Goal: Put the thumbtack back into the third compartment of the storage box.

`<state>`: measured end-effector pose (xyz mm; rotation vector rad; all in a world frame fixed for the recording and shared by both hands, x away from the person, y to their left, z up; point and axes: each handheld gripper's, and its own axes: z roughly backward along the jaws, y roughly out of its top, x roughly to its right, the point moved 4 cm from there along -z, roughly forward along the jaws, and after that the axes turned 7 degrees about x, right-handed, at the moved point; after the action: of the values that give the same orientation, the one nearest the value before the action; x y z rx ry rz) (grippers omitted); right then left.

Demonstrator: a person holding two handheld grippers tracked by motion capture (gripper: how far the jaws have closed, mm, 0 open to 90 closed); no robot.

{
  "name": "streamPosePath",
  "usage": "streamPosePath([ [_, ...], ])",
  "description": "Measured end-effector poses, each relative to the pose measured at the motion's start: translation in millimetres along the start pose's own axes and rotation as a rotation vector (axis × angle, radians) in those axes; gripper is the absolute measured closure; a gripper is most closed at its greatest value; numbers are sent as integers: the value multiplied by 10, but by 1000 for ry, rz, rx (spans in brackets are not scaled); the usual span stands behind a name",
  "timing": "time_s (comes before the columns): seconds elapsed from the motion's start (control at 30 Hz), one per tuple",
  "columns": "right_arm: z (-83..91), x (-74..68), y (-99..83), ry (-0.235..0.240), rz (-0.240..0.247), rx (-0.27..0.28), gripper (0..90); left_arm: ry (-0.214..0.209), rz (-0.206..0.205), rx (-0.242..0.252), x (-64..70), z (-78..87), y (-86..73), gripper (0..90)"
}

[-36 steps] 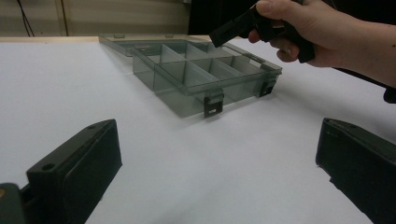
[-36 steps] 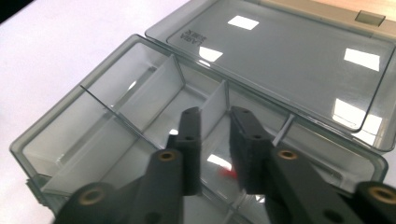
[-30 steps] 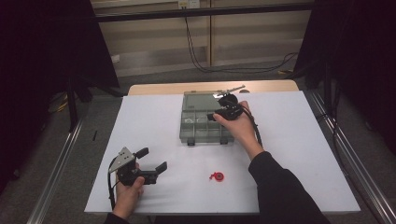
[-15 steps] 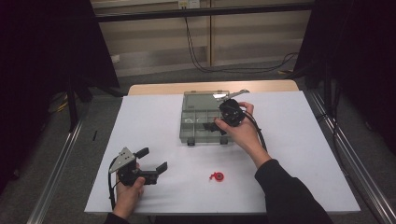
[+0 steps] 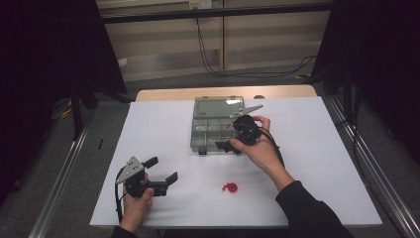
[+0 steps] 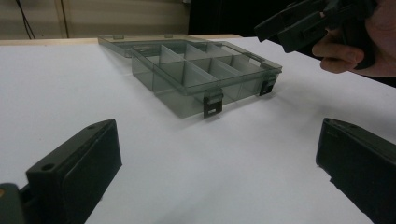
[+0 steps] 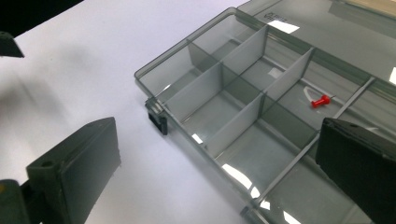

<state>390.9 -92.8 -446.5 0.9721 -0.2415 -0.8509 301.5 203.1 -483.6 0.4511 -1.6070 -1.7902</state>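
Observation:
A clear grey compartment box (image 5: 210,130) lies open on the white table (image 5: 158,124), its lid laid flat behind it. One red pushpin (image 7: 321,101) lies in a compartment of the box (image 7: 223,70). Another red pushpin (image 5: 229,187) lies on the table in front of the box. My right gripper (image 5: 226,146) hovers over the box's front right edge, open and empty; its view (image 7: 215,163) looks down into the compartments. My left gripper (image 5: 160,170) rests low at the front left, open and empty, facing the box (image 6: 196,74) and the right gripper (image 6: 303,23).
The box's two black latches (image 6: 213,106) hang at its front wall. Metal rails (image 5: 59,178) run along both sides of the table. Cables (image 5: 218,69) lie on the floor behind it. White table surface spreads wide on both sides of the box.
My right gripper has drawn back from over the box's middle toward its front edge. The left gripper has stayed in place.

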Motion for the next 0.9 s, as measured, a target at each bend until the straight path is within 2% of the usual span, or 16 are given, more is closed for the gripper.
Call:
streamPosePath([
  [0.27,46,-80,-98,14,24,-3,1,-2,-4,-4,-5,3,-1,0],
  [0.37,70,-115,-146,1,34,-16,12,-3,-5,-6,-6,5,-1,0],
  [0.53,123,-173,-205,8,39,-18,29,-6,-7,-7,-5,2,-1,0],
  [0.8,195,-264,-293,38,55,-14,67,-3,-7,-6,-5,0,-2,0],
  [0.9,213,-311,-322,60,59,-14,124,-3,-8,-8,-5,0,-2,0],
])
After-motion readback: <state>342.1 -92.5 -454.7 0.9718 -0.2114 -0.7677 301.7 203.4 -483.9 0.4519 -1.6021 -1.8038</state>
